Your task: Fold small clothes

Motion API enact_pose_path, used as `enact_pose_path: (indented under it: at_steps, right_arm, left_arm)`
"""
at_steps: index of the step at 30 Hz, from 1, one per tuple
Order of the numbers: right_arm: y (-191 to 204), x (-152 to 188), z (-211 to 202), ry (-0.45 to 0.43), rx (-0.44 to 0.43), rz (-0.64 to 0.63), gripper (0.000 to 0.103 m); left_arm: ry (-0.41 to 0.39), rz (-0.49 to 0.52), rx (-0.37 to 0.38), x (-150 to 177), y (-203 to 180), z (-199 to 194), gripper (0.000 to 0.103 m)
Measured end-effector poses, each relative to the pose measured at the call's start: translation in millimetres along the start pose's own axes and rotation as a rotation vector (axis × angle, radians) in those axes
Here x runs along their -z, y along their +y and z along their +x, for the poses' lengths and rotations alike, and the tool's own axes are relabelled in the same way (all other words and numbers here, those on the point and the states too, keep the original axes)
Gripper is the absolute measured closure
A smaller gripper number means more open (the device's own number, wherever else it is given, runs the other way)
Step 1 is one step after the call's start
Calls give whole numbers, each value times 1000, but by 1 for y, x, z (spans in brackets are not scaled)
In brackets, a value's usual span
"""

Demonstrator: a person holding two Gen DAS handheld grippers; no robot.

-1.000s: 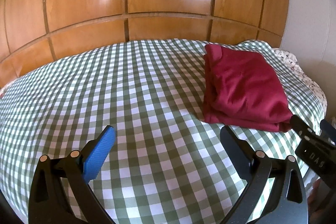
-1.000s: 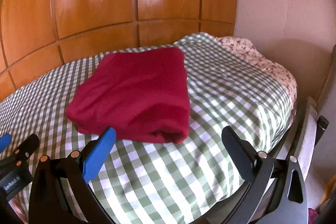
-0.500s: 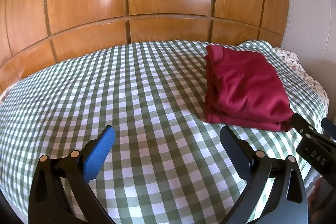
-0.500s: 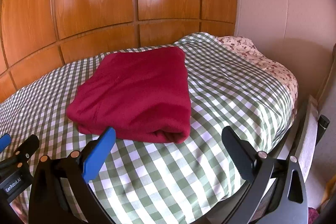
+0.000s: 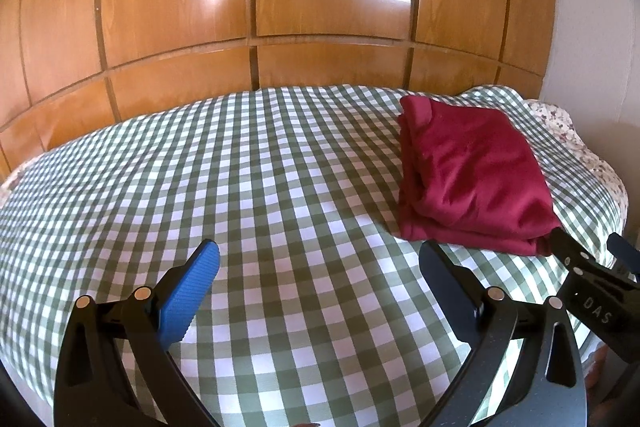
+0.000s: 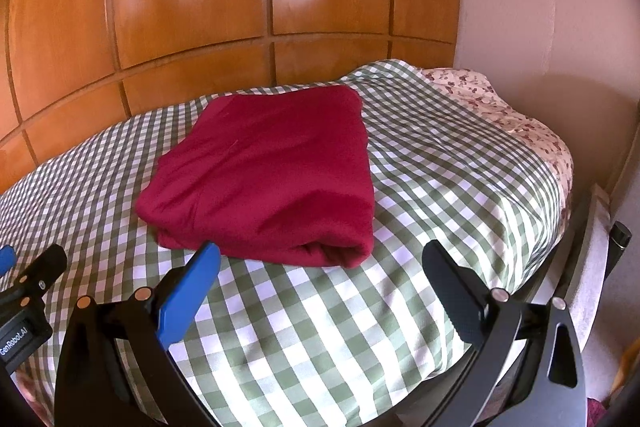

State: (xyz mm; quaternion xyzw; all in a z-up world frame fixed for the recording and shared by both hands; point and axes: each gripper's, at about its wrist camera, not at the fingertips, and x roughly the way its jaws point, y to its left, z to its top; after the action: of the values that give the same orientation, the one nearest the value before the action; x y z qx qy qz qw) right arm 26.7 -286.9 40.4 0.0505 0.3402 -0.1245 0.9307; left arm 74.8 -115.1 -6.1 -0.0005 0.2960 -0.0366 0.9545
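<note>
A dark red garment lies folded in a neat rectangle on the green-and-white checked bed cover, toward the right. In the right wrist view the garment lies just beyond the fingertips. My left gripper is open and empty, above the bare cover, left of the garment. My right gripper is open and empty, held just in front of the garment's near folded edge. Each gripper shows at the edge of the other's view.
A glossy wooden panelled headboard rises behind the bed. A floral sheet shows at the right corner next to a pale wall. The bed's right edge drops off to a dark frame.
Both grippers have drawn back and risen slightly from the bed; the folded garment appears a little farther away. Both stay open and the garment has not moved.
</note>
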Motion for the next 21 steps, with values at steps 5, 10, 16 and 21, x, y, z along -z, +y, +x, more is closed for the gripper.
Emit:
enact_pose_path:
  at_steps: [5, 10, 16, 21]
  right_arm:
    - [0, 0, -1, -5, -3, 1, 2]
    - [0, 0, -1, -2, -4, 0, 2]
    - [1, 1, 0, 1, -5, -2, 2]
    - [0, 0, 0, -6, -7, -2, 2]
  left_arm:
    - [3, 1, 3, 0, -1, -1, 4]
    - [-2, 7, 9, 0, -2, -3, 4]
    - [-7, 4, 13, -1, -1, -5, 4]
    - [-16, 9, 18, -1, -1, -8, 4]
